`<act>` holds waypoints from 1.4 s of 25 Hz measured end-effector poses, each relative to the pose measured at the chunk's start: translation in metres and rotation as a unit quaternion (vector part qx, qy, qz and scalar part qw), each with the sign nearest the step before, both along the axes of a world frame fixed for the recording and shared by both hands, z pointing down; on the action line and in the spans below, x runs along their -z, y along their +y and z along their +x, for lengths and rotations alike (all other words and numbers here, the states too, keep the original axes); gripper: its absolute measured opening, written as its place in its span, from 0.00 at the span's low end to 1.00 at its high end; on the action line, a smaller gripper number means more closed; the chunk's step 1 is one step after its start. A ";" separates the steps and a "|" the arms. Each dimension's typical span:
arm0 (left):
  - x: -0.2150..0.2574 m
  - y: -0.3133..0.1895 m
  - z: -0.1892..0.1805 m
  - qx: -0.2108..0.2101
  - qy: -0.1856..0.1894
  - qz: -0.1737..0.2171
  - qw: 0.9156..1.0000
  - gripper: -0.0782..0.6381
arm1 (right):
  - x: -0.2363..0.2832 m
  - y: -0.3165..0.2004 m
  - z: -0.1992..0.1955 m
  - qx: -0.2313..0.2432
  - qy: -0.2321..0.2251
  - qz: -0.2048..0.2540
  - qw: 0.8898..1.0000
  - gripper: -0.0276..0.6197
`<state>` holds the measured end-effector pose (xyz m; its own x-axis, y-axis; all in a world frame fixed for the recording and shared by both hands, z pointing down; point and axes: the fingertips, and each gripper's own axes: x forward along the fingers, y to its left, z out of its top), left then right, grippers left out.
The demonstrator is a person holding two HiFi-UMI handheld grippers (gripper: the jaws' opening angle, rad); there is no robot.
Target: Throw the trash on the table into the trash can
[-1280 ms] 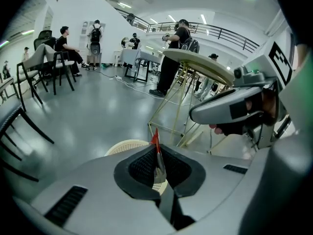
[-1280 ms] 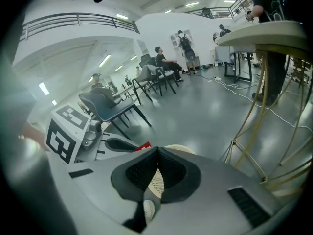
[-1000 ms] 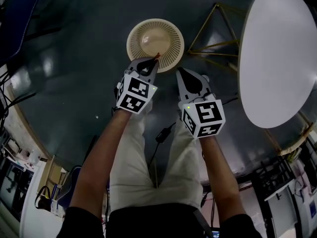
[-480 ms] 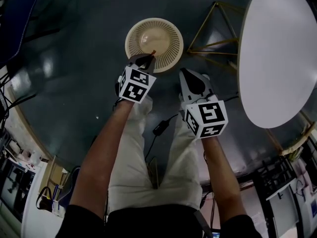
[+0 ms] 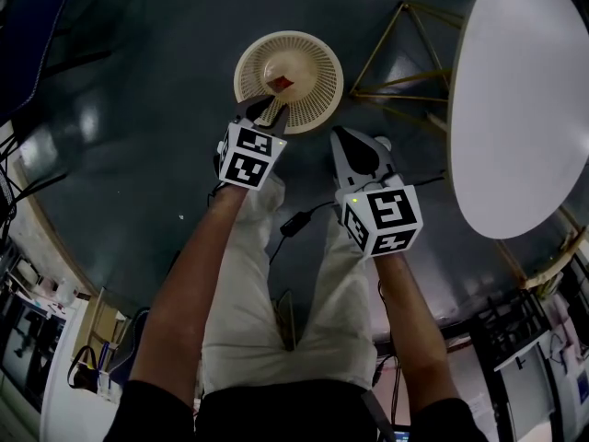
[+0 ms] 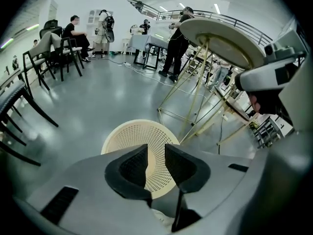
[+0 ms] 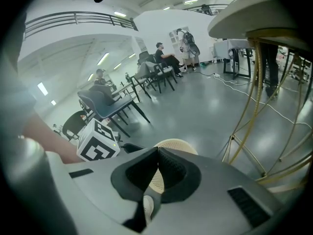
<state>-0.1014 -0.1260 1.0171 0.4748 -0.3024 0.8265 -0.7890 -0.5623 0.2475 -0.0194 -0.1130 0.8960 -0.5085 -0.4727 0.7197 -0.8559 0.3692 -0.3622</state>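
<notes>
The cream mesh trash can (image 5: 308,63) stands on the dark floor, and a small red scrap (image 5: 282,83) lies inside it. My left gripper (image 5: 268,109) hangs over the can's near rim; its jaws have just been opening and nothing is between them. In the left gripper view the gripper (image 6: 156,150) shows a clear gap, with the trash can (image 6: 132,133) right below. My right gripper (image 5: 336,135) is shut and empty, just right of the can. In the right gripper view the gripper (image 7: 157,152) has its pads together, and the trash can (image 7: 178,145) peeks out behind them.
A round white table (image 5: 515,99) on thin gold legs (image 5: 391,49) stands to the right. A black cable (image 5: 296,219) runs over the floor by my legs. Chairs (image 6: 49,58) and several people (image 6: 76,31) are far off across the hall.
The red scrap, held at the left gripper's tips before, now lies inside the trash can. The left jaws have opened. The right gripper has stayed put.
</notes>
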 end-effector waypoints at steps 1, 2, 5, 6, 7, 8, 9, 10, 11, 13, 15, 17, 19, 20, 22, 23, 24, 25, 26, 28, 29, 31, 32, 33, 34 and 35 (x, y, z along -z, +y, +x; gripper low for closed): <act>0.000 0.001 -0.001 -0.001 -0.001 -0.003 1.000 0.26 | 0.000 0.000 -0.001 0.000 0.000 0.000 1.000 0.07; -0.001 0.002 -0.002 -0.002 -0.002 -0.006 1.000 0.26 | 0.000 -0.001 -0.002 0.001 0.000 0.000 1.000 0.07; 0.000 0.004 -0.005 -0.007 -0.001 -0.005 1.000 0.26 | 0.001 -0.001 -0.004 0.001 0.001 0.003 1.000 0.07; 0.001 0.004 -0.005 -0.008 0.000 -0.004 1.000 0.26 | 0.002 0.000 -0.004 0.001 0.001 0.003 1.000 0.07; 0.002 0.005 -0.006 -0.008 0.000 -0.005 1.000 0.26 | 0.002 0.000 -0.005 0.001 0.001 0.004 1.000 0.07; 0.003 0.006 -0.007 -0.008 -0.001 -0.007 1.000 0.24 | 0.002 0.000 -0.005 0.000 0.001 0.004 1.000 0.07; 0.005 0.007 -0.007 -0.010 -0.002 -0.009 1.000 0.22 | 0.003 0.000 -0.005 -0.002 0.001 0.004 1.000 0.07; 0.008 0.007 -0.007 -0.013 -0.002 -0.009 1.000 0.21 | 0.004 0.000 -0.004 -0.003 0.001 0.005 1.000 0.07; 0.011 0.007 -0.006 -0.015 -0.001 -0.007 1.000 0.20 | 0.006 -0.001 -0.004 -0.004 0.001 0.006 1.000 0.07; 0.021 0.005 -0.005 -0.021 0.000 0.000 1.000 0.18 | 0.011 -0.001 -0.005 -0.005 0.001 0.008 1.000 0.07; 0.035 0.004 -0.005 -0.033 -0.001 0.012 0.999 0.17 | 0.018 -0.001 -0.006 -0.005 0.000 0.011 1.000 0.07; 0.049 0.002 -0.005 -0.035 0.002 0.022 0.999 0.15 | 0.026 0.000 -0.008 -0.004 0.002 0.016 1.000 0.07; 0.063 -0.001 -0.008 -0.029 0.008 0.025 0.999 0.14 | 0.034 -0.001 -0.011 -0.001 0.005 0.020 1.000 0.07; 0.070 -0.003 -0.010 -0.028 0.009 0.026 0.999 0.14 | 0.040 -0.001 -0.012 0.001 0.006 0.022 1.000 0.07; 0.085 -0.005 -0.012 -0.027 0.013 0.031 0.999 0.13 | 0.054 -0.003 -0.016 0.006 0.006 0.026 1.000 0.07; 0.095 -0.007 -0.013 -0.026 0.017 0.034 0.999 0.13 | 0.062 -0.004 -0.017 0.009 0.006 0.029 1.000 0.07; 0.105 -0.008 -0.014 -0.022 0.021 0.037 0.999 0.13 | 0.071 -0.005 -0.018 0.012 0.006 0.032 0.999 0.07; 0.116 -0.010 -0.014 -0.016 0.027 0.041 0.999 0.13 | 0.079 -0.006 -0.019 0.014 0.007 0.035 0.999 0.07; 0.126 -0.011 -0.015 -0.012 0.031 0.044 0.998 0.13 | 0.086 -0.007 -0.020 0.016 0.008 0.038 0.999 0.07; 0.145 -0.011 -0.016 -0.009 0.035 0.052 0.998 0.13 | 0.101 -0.009 -0.022 0.018 0.009 0.043 0.999 0.07; 0.154 -0.011 -0.017 -0.009 0.036 0.055 0.998 0.13 | 0.108 -0.011 -0.023 0.019 0.009 0.046 0.999 0.07; 0.171 -0.011 -0.019 -0.003 0.043 0.059 0.997 0.13 | 0.122 -0.014 -0.027 0.019 0.010 0.051 0.998 0.07; 0.179 -0.012 -0.020 0.000 0.048 0.061 0.997 0.13 | 0.129 -0.015 -0.028 0.020 0.011 0.053 0.998 0.07; 0.188 -0.012 -0.020 0.003 0.053 0.064 0.997 0.13 | 0.135 -0.015 -0.030 0.022 0.012 0.055 0.998 0.07; 0.197 -0.011 -0.021 0.006 0.057 0.069 0.996 0.13 | 0.141 -0.016 -0.032 0.024 0.012 0.056 0.998 0.07; 0.207 -0.011 -0.023 0.008 0.059 0.075 0.995 0.13 | 0.148 -0.015 -0.034 0.026 0.011 0.058 0.998 0.07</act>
<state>-0.1240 -0.1372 0.8100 0.5601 -0.4269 0.7099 -0.7685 -0.5878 0.2528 -0.0530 -0.1285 0.7476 -0.5189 -0.5267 0.6733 -0.8420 0.4509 -0.2962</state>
